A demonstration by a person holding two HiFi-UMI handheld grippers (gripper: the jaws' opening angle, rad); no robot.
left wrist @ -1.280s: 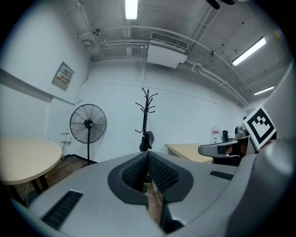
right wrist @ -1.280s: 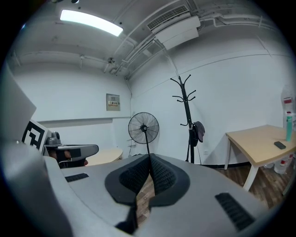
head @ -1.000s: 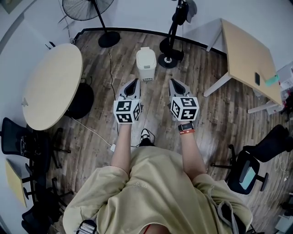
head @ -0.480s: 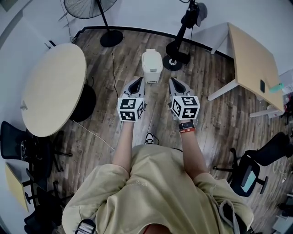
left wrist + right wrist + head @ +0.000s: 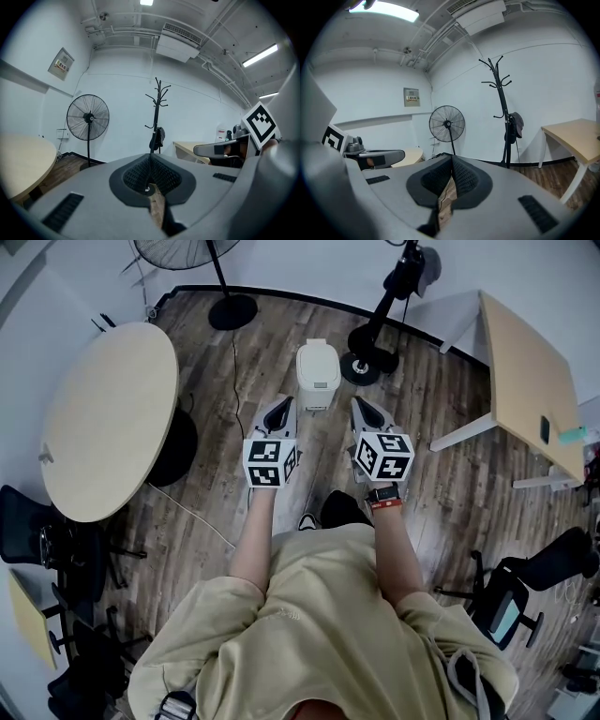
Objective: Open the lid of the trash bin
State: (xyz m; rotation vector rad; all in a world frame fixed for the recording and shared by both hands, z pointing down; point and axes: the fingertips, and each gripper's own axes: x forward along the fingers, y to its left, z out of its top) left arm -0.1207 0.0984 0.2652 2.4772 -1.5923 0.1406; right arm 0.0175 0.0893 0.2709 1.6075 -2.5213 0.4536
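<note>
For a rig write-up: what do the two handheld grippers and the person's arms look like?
The left gripper and right gripper match: tapering grey shells, black ribbed pads, each carrying a cube of black-and-white square markers. The person wears a beige short-sleeved top, and a black-and-orange band on the right wrist.

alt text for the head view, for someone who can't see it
Seen from above, a person in a beige shirt holds a left hand-held gripper and a right hand-held gripper out over a wood floor, pointing toward a small, closed white trash bin. A round table stands at left, a rectangular table at right.
</note>
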